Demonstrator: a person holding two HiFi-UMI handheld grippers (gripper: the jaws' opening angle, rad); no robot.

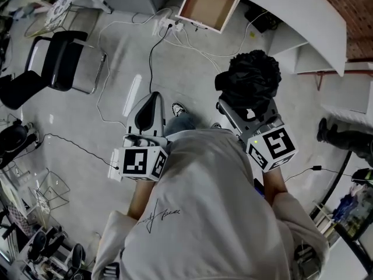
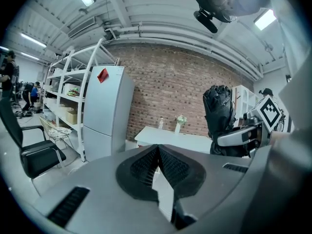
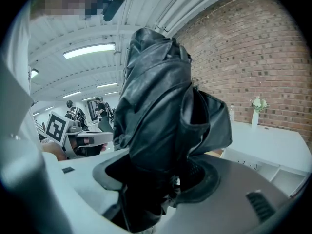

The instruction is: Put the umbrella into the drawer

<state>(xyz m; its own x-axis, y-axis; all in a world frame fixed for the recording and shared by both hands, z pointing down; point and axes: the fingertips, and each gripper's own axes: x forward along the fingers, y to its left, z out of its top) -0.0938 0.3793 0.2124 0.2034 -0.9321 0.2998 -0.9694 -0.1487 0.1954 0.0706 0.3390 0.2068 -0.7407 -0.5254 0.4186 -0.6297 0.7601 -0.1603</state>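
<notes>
- Right gripper (image 3: 165, 182): jaws clamped on the lower part of a black folded umbrella (image 3: 161, 106). The umbrella stands up out of the jaws, with its canopy loose and bunched.
- Left gripper (image 2: 157, 151): jaws pressed together with nothing between them. In the head view it is held low and to the left, apart from the umbrella.
- The drawer (image 1: 207, 6) is pulled open from the white desk (image 1: 303, 16). Its wooden floor looks bare. It is well apart from both grippers, so I judge the carry is not finished.
- Risk 1: slip. I cannot tell whether the jaws hold the shaft or only fabric. If only fabric, the cloth may slide and the umbrella could sag or drop on the way.
- Risk 2: tipping. Most of the bulk sits above the grip, so a quick swing could rock it sideways in the jaws.
- Risk 3: snag at the rim. The puffed canopy could catch the drawer's front edge or the desk top above it. If I release too early, part of it would hang out.
- Risk 4: footing. Cables (image 1: 192, 42) and a power strip (image 1: 169, 23) lie on the floor between the person and the drawer. A caught foot would jolt the load.
- Risk 5: the drawer may roll when pushed, because the left gripper is not bracing it.
</notes>
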